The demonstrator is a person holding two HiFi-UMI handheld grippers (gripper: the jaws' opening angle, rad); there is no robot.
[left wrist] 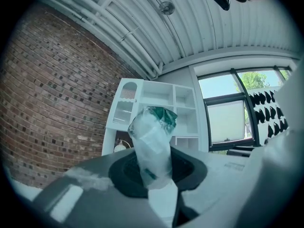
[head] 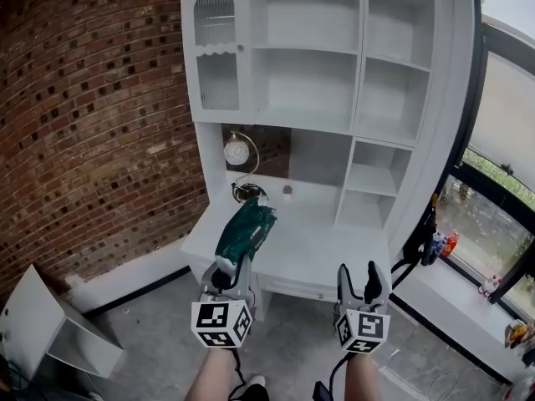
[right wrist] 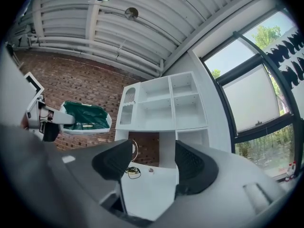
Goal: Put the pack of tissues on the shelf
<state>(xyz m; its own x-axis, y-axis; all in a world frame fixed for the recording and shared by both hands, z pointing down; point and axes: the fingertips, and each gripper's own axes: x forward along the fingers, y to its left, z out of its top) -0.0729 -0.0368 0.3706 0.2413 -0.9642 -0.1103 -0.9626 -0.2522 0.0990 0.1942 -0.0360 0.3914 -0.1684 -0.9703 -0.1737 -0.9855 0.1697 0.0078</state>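
Observation:
A green and white pack of tissues [head: 245,232] sticks up from my left gripper [head: 236,267], whose jaws are shut on its lower end. In the left gripper view the pack [left wrist: 153,144] stands upright between the pads and hides part of the shelf unit [left wrist: 156,106]. The right gripper view shows the same pack [right wrist: 85,118] at the left, held out sideways. My right gripper [head: 362,284] is open and empty, level with the left one, in front of the white desk [head: 326,253]. The white shelf unit [head: 334,65] rises behind the desk with several empty compartments.
A round white lamp [head: 236,151] and a tangle of cable [head: 247,192] sit at the desk's back left. A brick wall [head: 84,124] runs along the left. A white box [head: 50,328] lies on the floor at lower left. Windows and a sill with bottles [head: 441,243] are at the right.

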